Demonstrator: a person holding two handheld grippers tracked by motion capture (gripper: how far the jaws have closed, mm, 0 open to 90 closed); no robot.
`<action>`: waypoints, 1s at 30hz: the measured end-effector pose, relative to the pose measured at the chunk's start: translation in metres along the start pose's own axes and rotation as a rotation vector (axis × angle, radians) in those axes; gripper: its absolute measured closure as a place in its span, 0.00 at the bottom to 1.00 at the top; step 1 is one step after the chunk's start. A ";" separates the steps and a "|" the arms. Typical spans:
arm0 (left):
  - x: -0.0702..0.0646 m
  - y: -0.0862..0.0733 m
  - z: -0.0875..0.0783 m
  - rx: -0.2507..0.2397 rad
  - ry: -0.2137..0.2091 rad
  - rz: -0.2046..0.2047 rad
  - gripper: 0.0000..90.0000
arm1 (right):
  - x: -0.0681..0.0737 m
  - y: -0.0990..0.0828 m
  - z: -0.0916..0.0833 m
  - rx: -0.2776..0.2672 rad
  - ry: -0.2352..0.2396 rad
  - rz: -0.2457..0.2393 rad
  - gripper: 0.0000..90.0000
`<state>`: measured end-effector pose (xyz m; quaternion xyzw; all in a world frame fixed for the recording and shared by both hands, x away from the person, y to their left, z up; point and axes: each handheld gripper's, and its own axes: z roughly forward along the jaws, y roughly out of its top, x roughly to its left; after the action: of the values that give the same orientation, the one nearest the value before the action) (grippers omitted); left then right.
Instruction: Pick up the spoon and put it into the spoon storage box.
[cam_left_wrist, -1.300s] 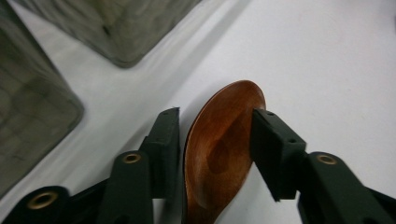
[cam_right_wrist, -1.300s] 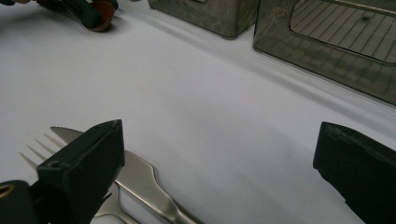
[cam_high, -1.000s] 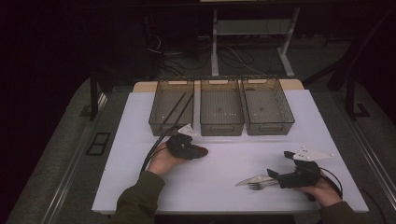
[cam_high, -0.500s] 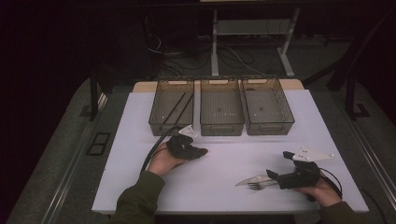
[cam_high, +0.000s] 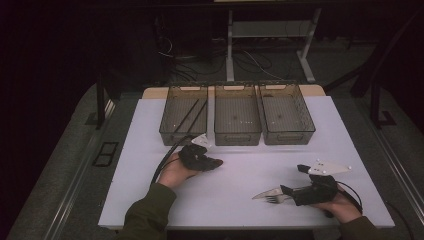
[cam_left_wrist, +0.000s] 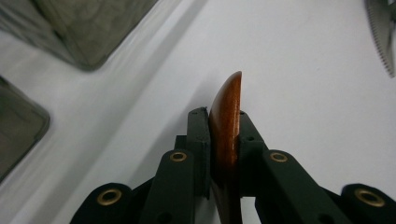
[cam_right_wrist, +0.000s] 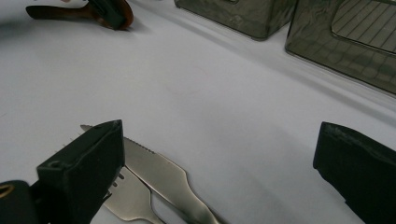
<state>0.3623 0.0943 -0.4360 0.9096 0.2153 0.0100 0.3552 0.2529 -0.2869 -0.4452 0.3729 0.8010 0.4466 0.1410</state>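
Note:
My left gripper rests on the white tabletop in front of the left bin, its jaws pointing right. In the left gripper view its jaws have just been closing and now press on a brown wooden utensil, whose rounded tip sticks out beyond them. That utensil also shows in the right gripper view. My right gripper lies near the front right edge and is open. A metal knife and a fork lie on the table beside its left jaw, untouched.
Three clear grey bins stand in a row at the back of the white table. The left bin holds thin dark sticks. Dark floor surrounds the table.

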 end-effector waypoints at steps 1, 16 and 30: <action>-0.001 0.001 -0.002 -0.008 0.001 0.005 0.88 | -0.001 0.000 0.000 -0.001 0.000 -0.002 0.02; -0.009 0.015 -0.023 -0.131 0.046 -0.037 0.88 | -0.001 0.000 0.000 0.003 -0.004 -0.013 0.02; -0.012 0.041 -0.022 -0.167 0.086 -0.034 0.88 | -0.002 0.000 -0.001 0.003 -0.014 -0.001 0.02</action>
<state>0.3630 0.0769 -0.3915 0.8719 0.2440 0.0611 0.4202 0.2540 -0.2894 -0.4446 0.3760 0.8008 0.4427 0.1461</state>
